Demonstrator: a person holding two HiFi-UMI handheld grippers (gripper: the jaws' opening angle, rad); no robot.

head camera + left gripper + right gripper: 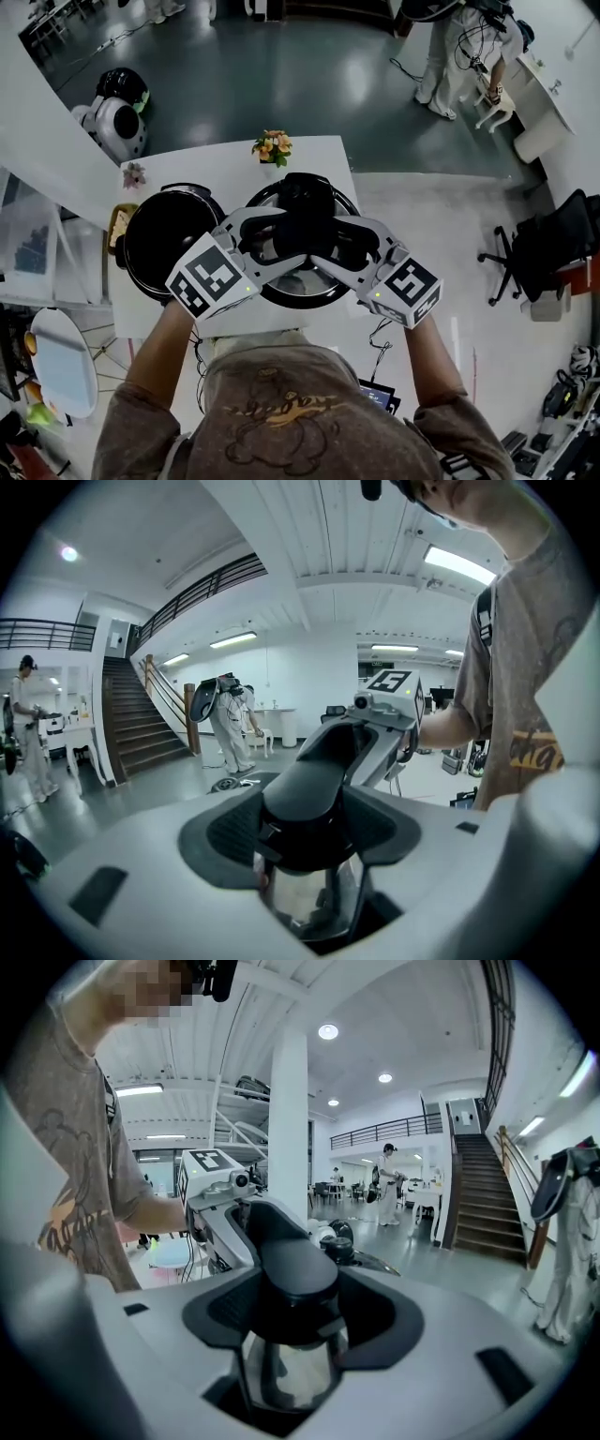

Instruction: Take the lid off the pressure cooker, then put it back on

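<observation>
The pressure cooker lid is a round steel disc with a bulky black handle. It hangs over the right half of the white table, and what is beneath it is hidden. My left gripper clamps the handle from the left and my right gripper clamps it from the right. In the left gripper view the black handle fills the jaws of the left gripper, with shiny lid metal below. In the right gripper view the handle sits the same way in the right gripper.
A second round black pot stands on the table's left half. A small orange flower pot is at the far edge and a pink flower at the far left corner. A white robot and an office chair stand on the floor.
</observation>
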